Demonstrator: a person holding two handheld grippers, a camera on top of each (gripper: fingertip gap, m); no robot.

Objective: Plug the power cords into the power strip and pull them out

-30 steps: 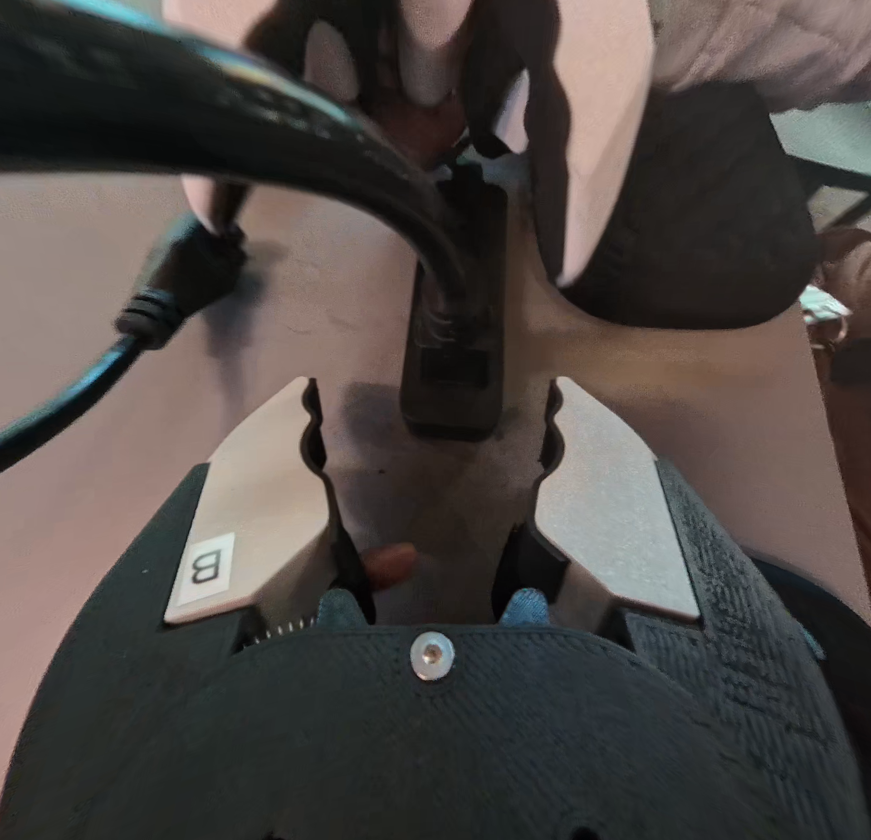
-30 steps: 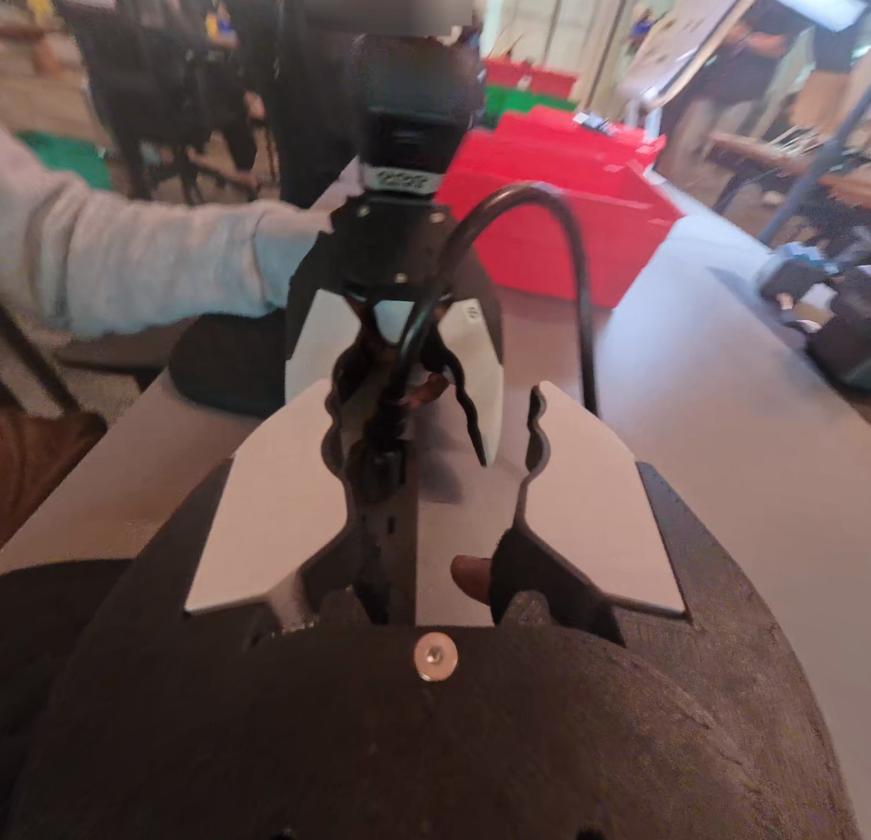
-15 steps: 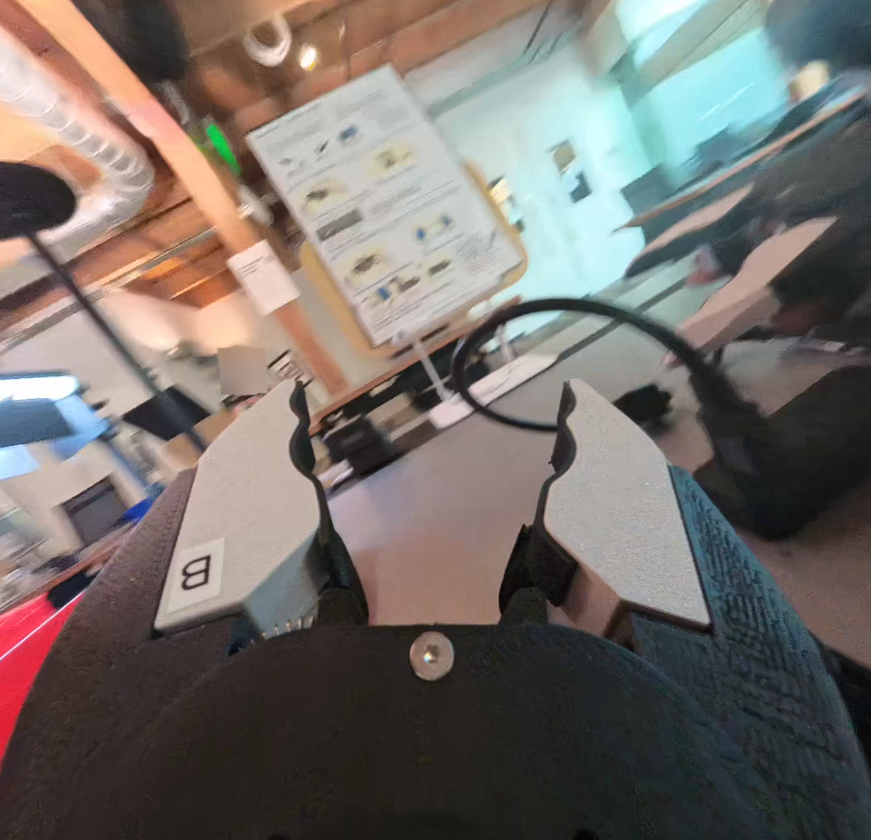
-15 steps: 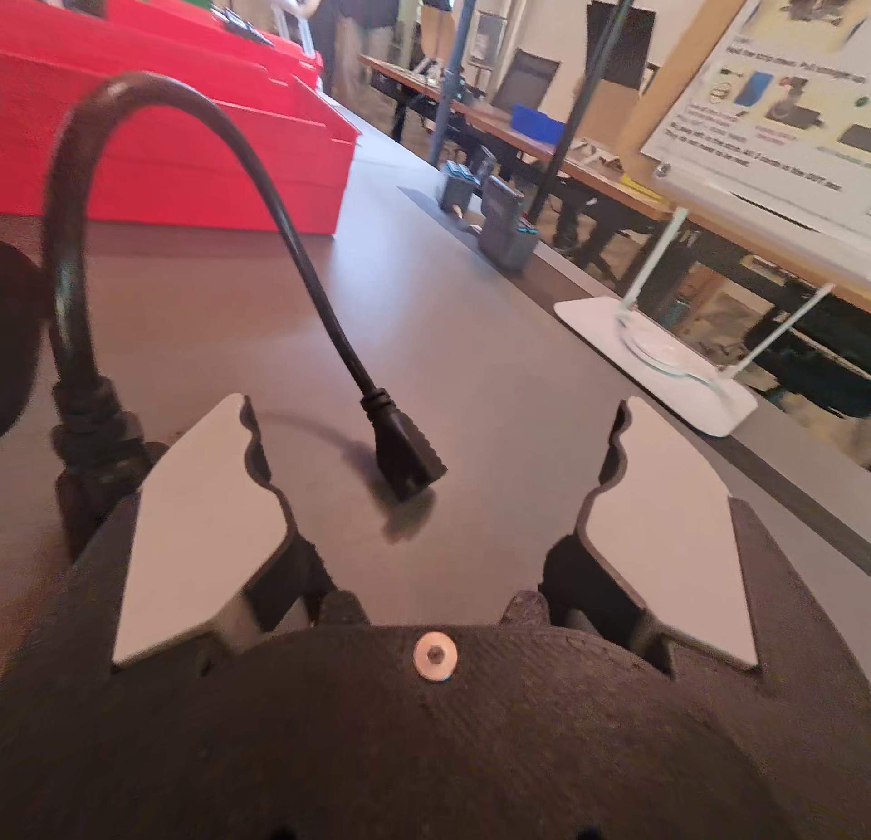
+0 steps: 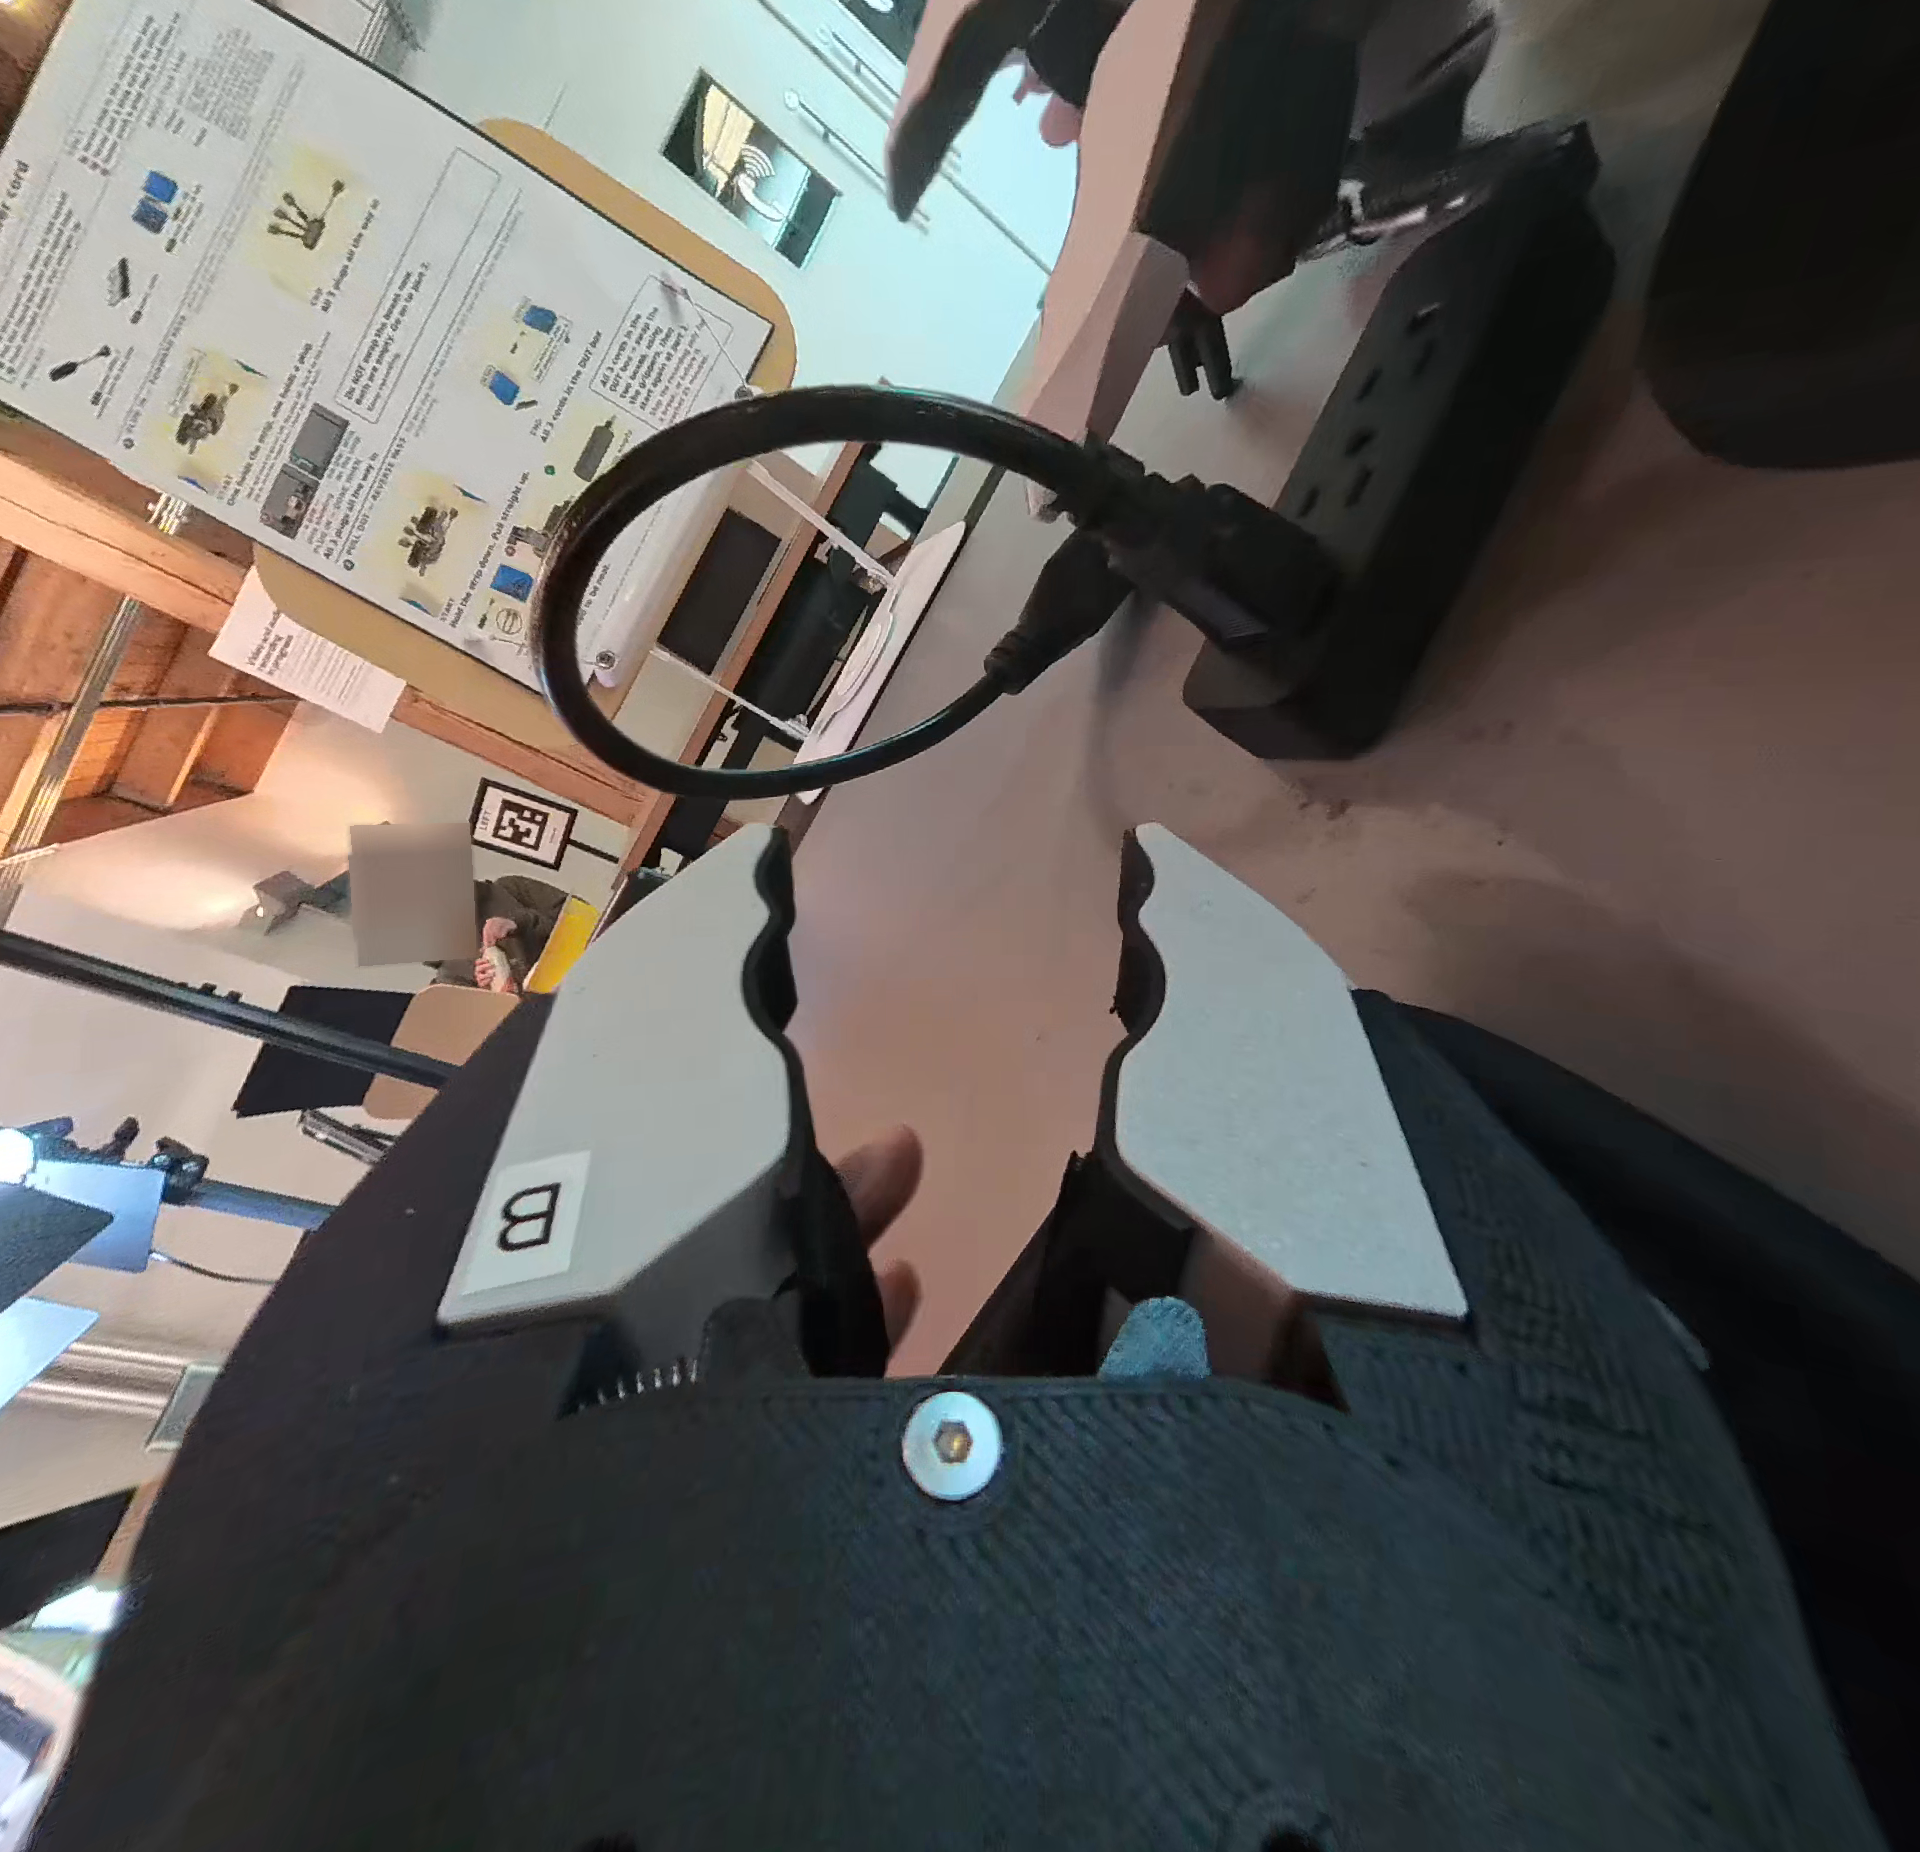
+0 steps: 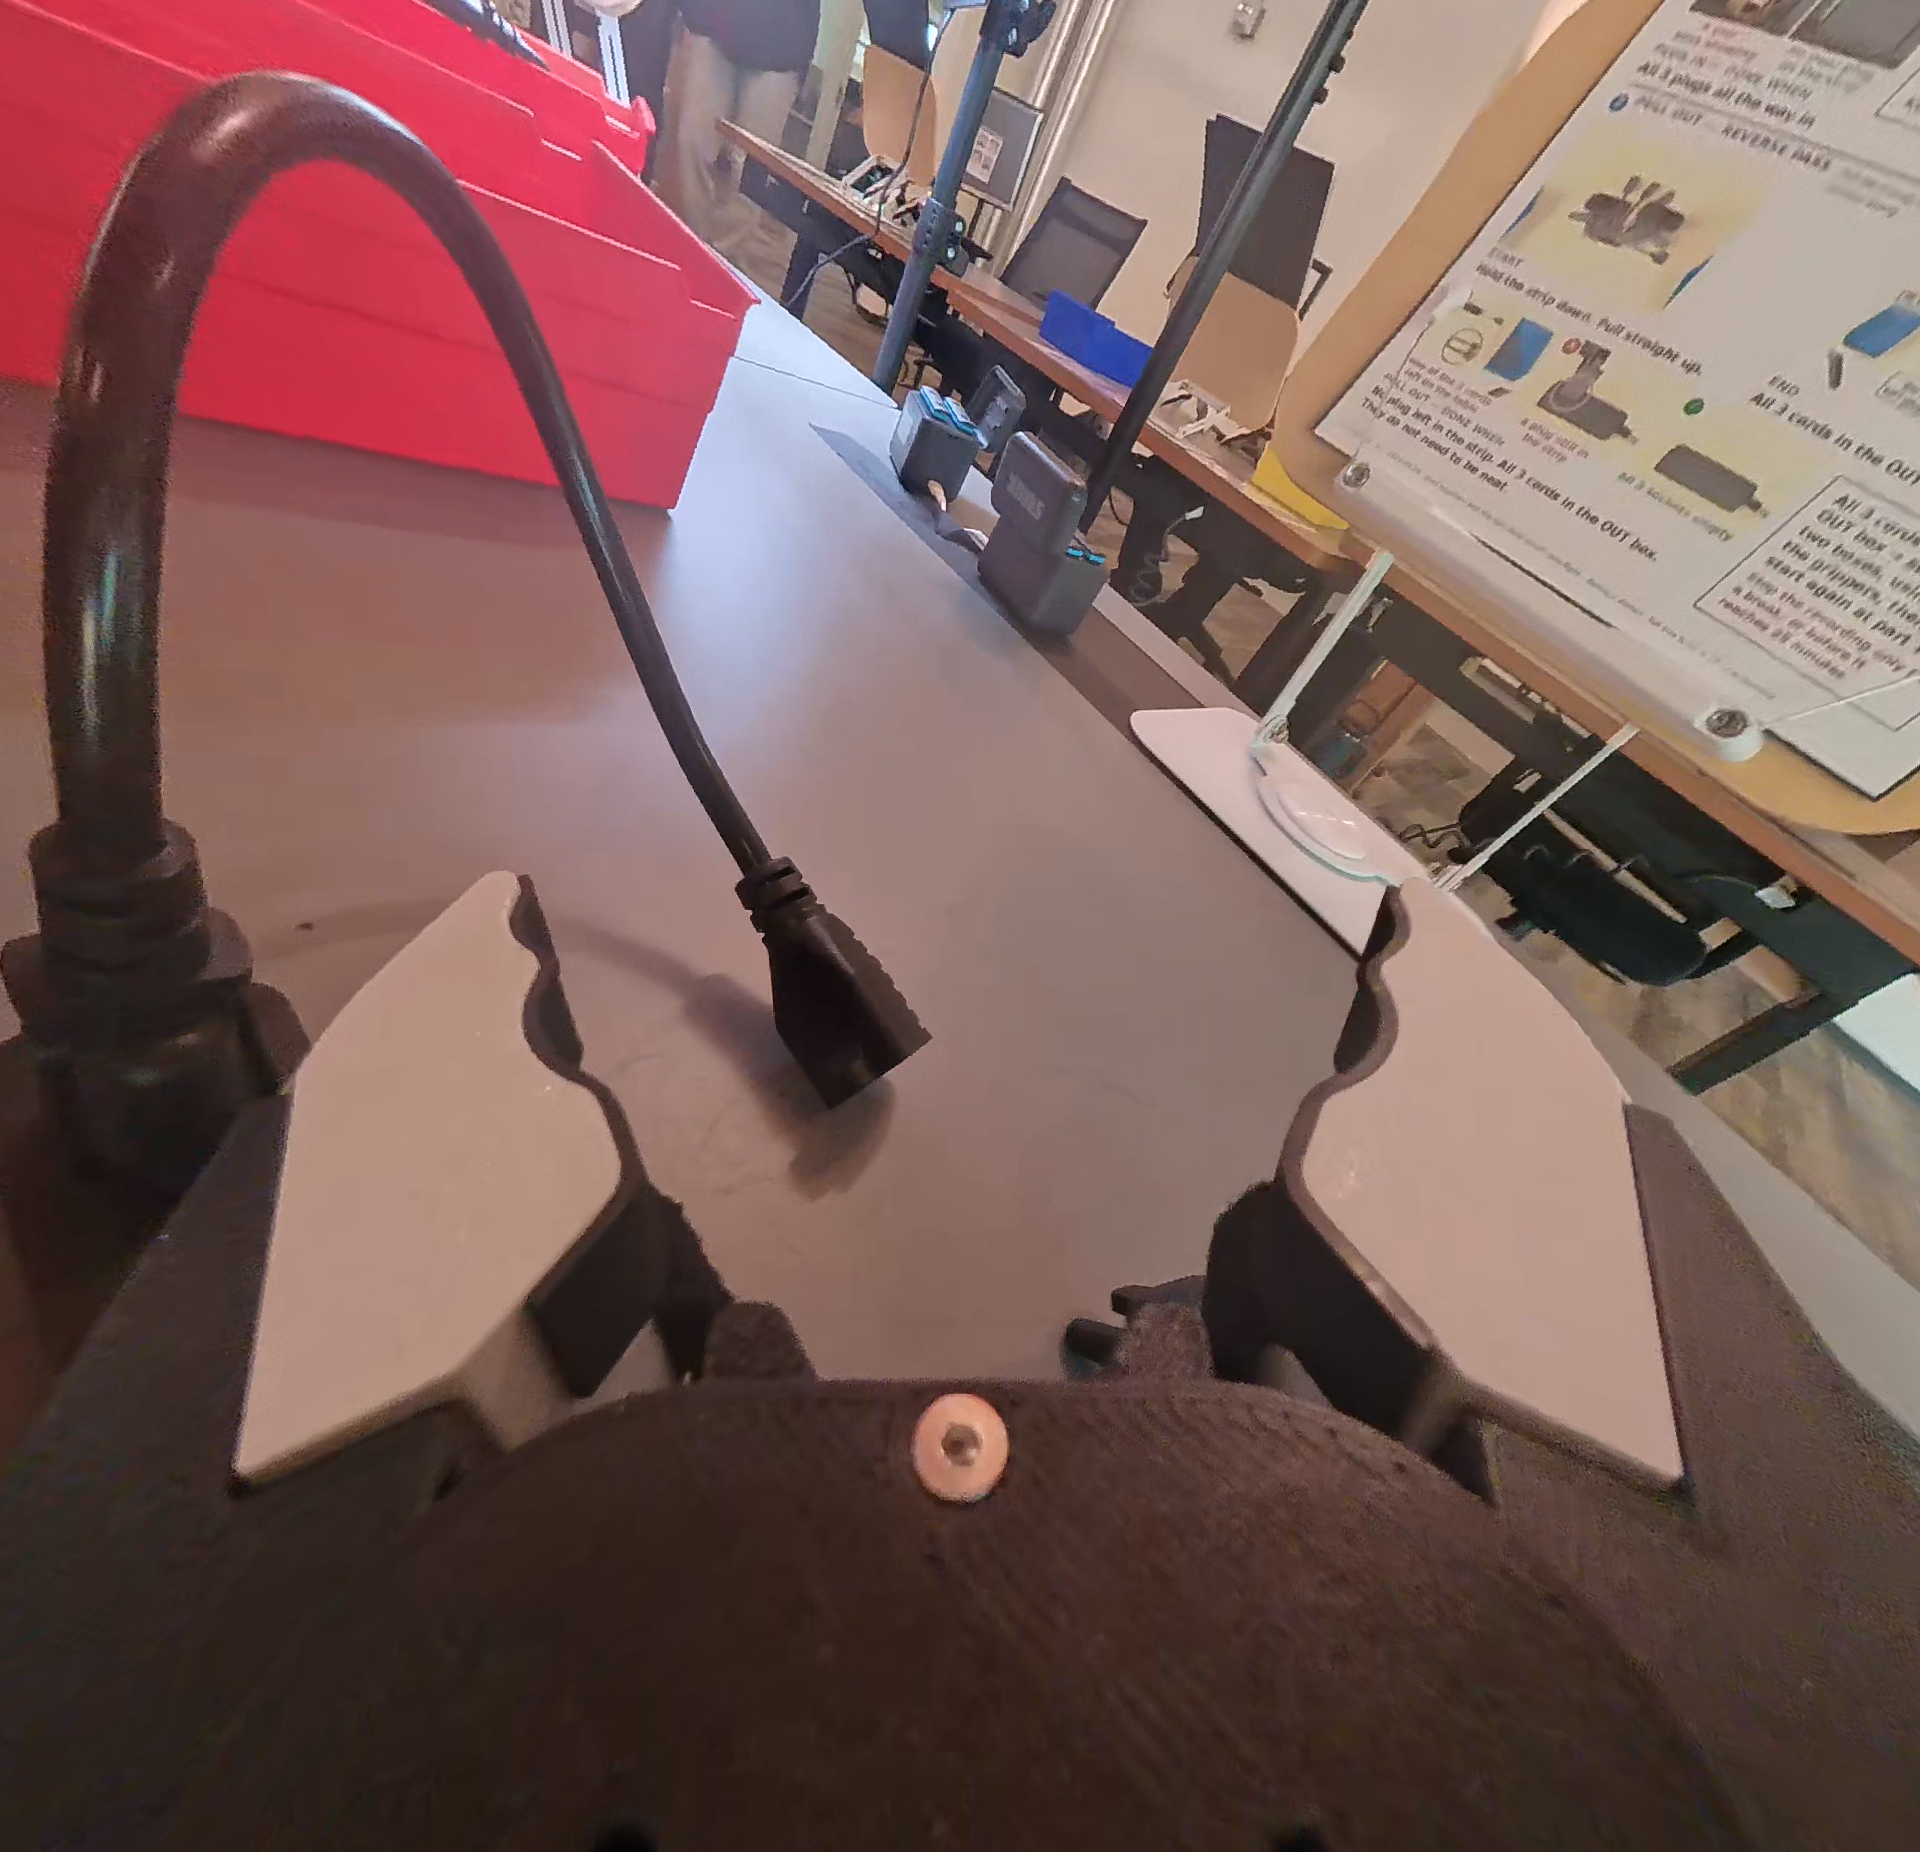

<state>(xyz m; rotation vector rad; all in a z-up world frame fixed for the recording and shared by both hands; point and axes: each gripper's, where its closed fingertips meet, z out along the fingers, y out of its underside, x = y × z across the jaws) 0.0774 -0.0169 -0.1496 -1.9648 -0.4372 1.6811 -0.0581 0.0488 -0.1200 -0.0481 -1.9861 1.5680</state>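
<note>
So in the left wrist view our left gripper is spread wide with nothing between the jaws, and the camera is rolled hard sideways. The black power strip lies up and to the right of the jaws on the brownish table, its long axis running away from us toward the upper right. One short black power cord is plugged into the socket nearest us; the plug sticks out sideways in this rolled view, and the rubbery cable loops round to its other end, which rests on the table just beside the strip.

Over in the right wrist view, our right gripper is also released and empty. The plugged end sits at the far left edge, just beside the left finger, while the cord's free connector, a chunky moulded block with a ribbed strain relief, rests tilted on the matte grey top almost dead ahead between the jaws. Red bins sit behind it.

We'd say the right gripper is nearer the loose end, while the left lines up better with the plug. The strip looks like smooth hard plastic.
</note>
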